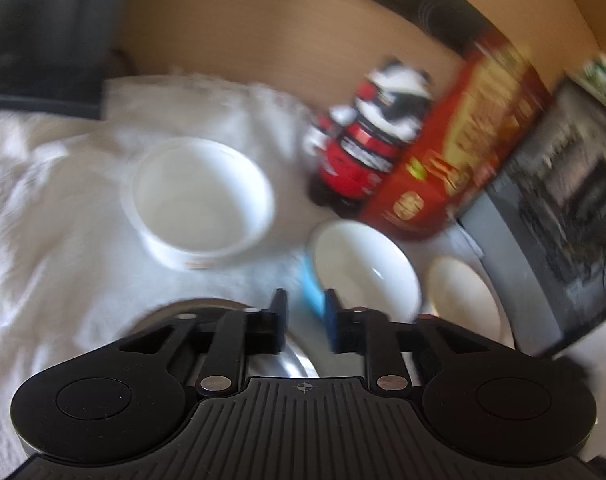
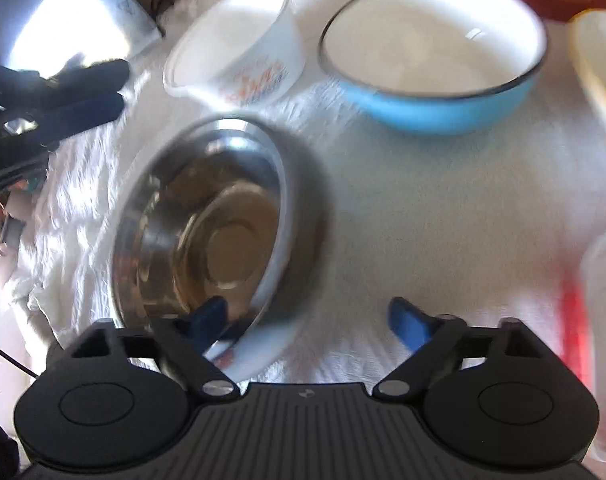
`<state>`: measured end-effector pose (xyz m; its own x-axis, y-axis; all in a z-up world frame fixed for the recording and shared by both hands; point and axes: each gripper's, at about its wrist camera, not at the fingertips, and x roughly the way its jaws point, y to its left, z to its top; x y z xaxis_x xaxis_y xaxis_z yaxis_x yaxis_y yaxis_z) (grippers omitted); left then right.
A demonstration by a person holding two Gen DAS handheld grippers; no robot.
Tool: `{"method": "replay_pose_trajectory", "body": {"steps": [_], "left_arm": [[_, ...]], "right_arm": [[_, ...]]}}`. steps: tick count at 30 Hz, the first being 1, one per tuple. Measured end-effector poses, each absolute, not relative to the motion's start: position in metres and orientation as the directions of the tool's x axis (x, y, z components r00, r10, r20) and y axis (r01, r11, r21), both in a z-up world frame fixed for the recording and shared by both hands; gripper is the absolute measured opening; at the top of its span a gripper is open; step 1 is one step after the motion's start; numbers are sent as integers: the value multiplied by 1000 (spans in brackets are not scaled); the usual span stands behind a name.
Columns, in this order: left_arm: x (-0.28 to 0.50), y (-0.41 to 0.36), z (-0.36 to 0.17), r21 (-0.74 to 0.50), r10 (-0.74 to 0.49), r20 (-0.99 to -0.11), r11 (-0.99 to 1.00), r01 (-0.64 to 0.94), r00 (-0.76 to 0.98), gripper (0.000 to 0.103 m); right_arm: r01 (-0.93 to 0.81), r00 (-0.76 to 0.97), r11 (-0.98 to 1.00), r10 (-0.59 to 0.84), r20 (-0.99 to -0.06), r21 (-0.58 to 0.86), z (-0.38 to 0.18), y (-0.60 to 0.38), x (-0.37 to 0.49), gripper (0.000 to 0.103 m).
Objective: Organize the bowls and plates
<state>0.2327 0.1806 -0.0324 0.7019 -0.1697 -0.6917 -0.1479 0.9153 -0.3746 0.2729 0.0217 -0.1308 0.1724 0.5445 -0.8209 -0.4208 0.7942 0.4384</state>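
- I judge I am in the gathering step: the bowls sit apart on the white cloth [image 2: 403, 208] over the desk, none nested yet.
- My right gripper [image 2: 315, 320] has its fingers spread wide; the near rim of the steel bowl [image 2: 207, 220] lies between them, one finger inside the bowl, the other outside on the cloth, and I see no pinch on the rim.
- My left gripper [image 1: 305, 320] has its fingers drawn close together with nothing between them; it hangs above the steel bowl's edge [image 1: 263, 360].
- Next, I think, the right fingers need to close squarely on that thin rim; polished steel may slip.
- Steel bowl: empty, only reflections inside.
- Blue bowl [image 2: 435, 64]: white inside, empty, beyond the steel one.
- White patterned bowl [image 2: 239, 48]: empty, just beside the blue bowl.
- Cream plate [image 2: 599, 80]: at the right edge, beside the blue bowl, mostly cut off.
- Motion blur hides finer detail.
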Motion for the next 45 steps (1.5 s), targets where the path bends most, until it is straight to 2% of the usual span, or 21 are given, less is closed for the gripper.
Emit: {"method": "replay_pose_trajectory", "body": {"steps": [2, 6, 9, 13, 15, 17, 19, 21, 23, 25, 30, 34, 42, 45], "left_arm": [[239, 154, -35, -382, -210, -705, 917, -114, 677, 17], [247, 94, -45, -410, -321, -693, 912, 13, 645, 17], [255, 48, -52, -342, -347, -694, 930, 134, 631, 18], [273, 2, -70, -279, -346, -730, 938, 205, 590, 19], [283, -11, -78, -237, -308, -759, 951, 197, 574, 19], [290, -18, -86, -197, -282, -780, 958, 208, 559, 19], [297, -17, -95, -214, -285, -797, 958, 193, 533, 19], [302, -12, -104, -238, -283, -812, 959, 154, 511, 19], [305, -7, -111, -253, -280, -823, 960, 123, 495, 19], [309, -5, -117, -277, -292, -831, 955, 105, 473, 20], [307, -6, -123, -397, -401, -829, 913, 95, 389, 22], [304, -23, -131, -505, -512, -799, 856, 110, 314, 22], [303, -63, -142, -559, -584, -781, 811, 172, 221, 23], [304, -66, -143, -583, -606, -765, 795, 168, 216, 23]], "right_arm": [[-438, 299, 815, 529, -794, 378, -110, -6, 267, 87], [-379, 584, 922, 306, -752, 81, -85, -62, 253, 88], [-280, 654, 960, 169, -737, -29, -88, -105, 244, 93], [-235, 583, 970, 186, -791, 55, -105, -167, 232, 93], [-138, 543, 979, 201, -816, 150, -114, -196, 237, 87], [-39, 497, 967, 236, -835, 250, -119, -217, 245, 70], [-11, 448, 939, 313, -837, 345, -127, -227, 250, 62], [-20, 428, 926, 348, -834, 376, -133, -225, 253, 61], [-47, 410, 921, 370, -834, 386, -138, -215, 253, 47], [-74, 383, 908, 408, -829, 413, -140, -210, 261, 38], [-98, 376, 927, 371, -849, 362, -135, -208, 272, 35], [-126, 441, 968, 252, -861, 219, -125, -219, 279, 35], [-163, 536, 987, 88, -840, -1, -112, -223, 290, 35], [-167, 535, 986, 70, -842, -24, -111, -229, 294, 35]]}}
